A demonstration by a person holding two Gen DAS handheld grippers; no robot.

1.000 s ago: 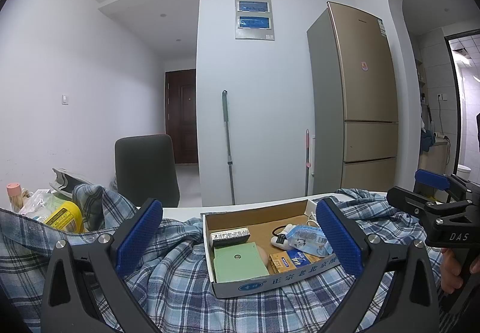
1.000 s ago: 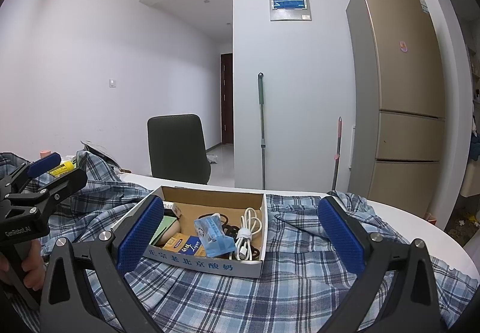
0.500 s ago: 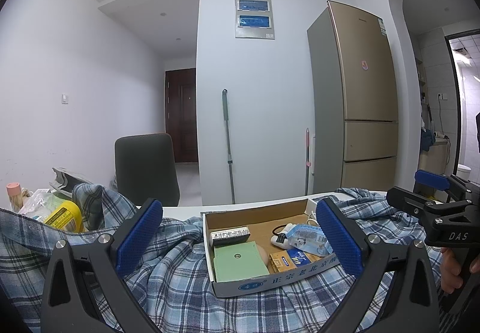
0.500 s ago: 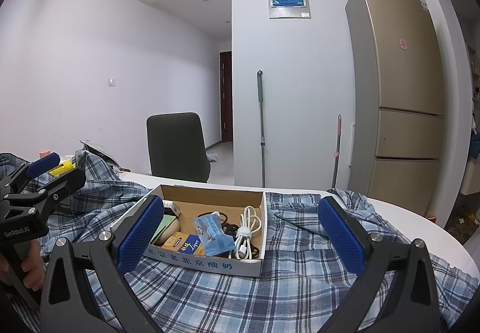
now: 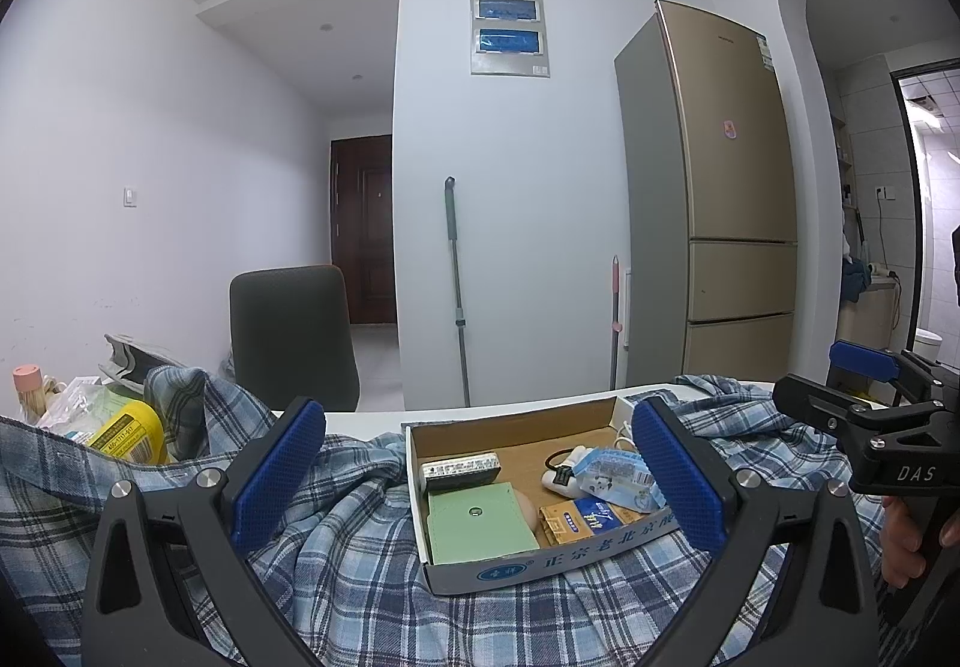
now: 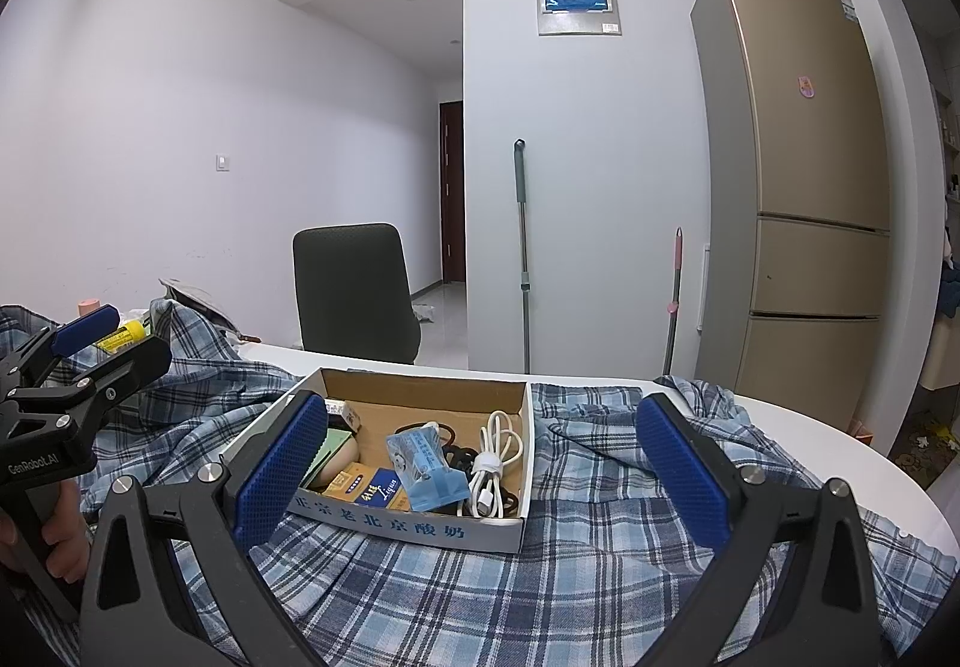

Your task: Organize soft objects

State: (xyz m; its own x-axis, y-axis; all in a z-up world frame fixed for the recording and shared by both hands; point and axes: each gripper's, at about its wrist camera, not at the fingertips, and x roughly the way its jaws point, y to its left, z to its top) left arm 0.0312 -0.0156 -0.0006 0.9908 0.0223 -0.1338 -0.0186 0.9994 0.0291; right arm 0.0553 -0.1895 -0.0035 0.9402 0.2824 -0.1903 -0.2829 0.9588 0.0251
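Currently left gripper [image 5: 477, 478] wide apart, empty | right gripper [image 6: 480, 463] wide apart, empty | above plaid shirt [image 6: 456, 595]

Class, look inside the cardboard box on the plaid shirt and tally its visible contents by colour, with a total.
Green: 1, the pouch
Blue: 1, the tissue pack
White: 1, the coiled cable
Orange: 1, the small carton
Black: 1, the hair ties
Silver and black: 1, the slim case
Total: 6 kinds seen; others may be hidden.
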